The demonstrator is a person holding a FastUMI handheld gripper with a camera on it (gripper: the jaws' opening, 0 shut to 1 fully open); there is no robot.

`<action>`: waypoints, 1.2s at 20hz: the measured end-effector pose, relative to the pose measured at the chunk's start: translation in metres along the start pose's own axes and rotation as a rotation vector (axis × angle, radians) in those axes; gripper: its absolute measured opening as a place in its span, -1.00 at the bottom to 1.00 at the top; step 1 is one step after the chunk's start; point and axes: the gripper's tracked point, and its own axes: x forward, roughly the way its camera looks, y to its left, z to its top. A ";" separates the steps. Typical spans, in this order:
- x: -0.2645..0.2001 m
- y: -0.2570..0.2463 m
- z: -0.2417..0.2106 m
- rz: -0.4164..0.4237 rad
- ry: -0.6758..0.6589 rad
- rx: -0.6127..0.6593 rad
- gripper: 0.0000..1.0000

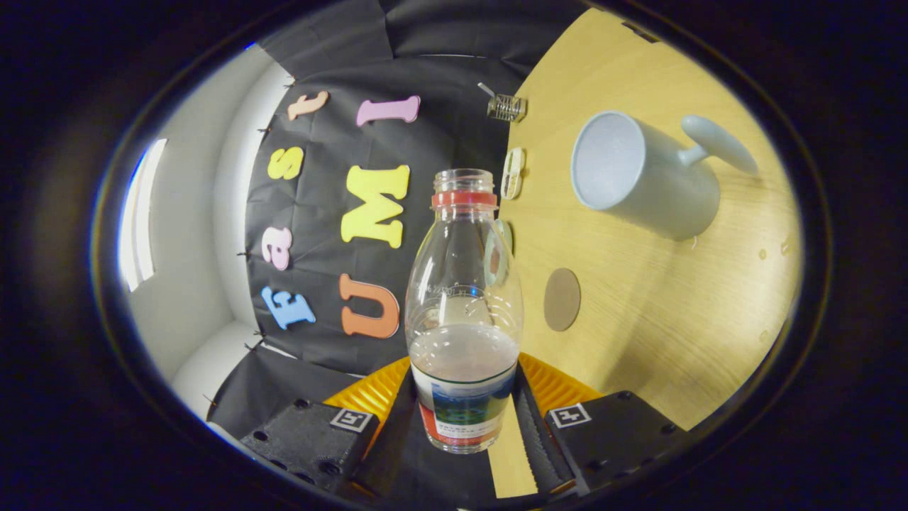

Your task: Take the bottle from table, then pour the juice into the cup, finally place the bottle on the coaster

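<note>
The tool (464,419) pinches the bottle (463,312) low on its label, both fingers against its sides. Beyond them on the tabletop (660,305) lie the coaster (562,299) and, farther off, the cup (642,174).

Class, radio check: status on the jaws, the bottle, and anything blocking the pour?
Gripper jaws shut on bottle, uncapped, tilted sideways, part full. Cup beyond, upright on table. Coaster bare. Path clear.
</note>
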 end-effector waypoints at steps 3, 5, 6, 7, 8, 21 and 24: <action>0.002 0.001 0.005 0.000 -0.008 0.034 0.51; 0.003 0.006 0.008 0.012 -0.013 0.078 0.51; 0.005 0.007 0.009 0.018 -0.015 0.101 0.51; 0.006 0.011 0.010 0.028 -0.018 0.126 0.50; 0.006 0.014 0.009 0.036 -0.016 0.145 0.51; 0.016 0.021 0.021 0.060 -0.051 0.265 0.50; 0.014 0.023 0.023 0.067 -0.059 0.280 0.51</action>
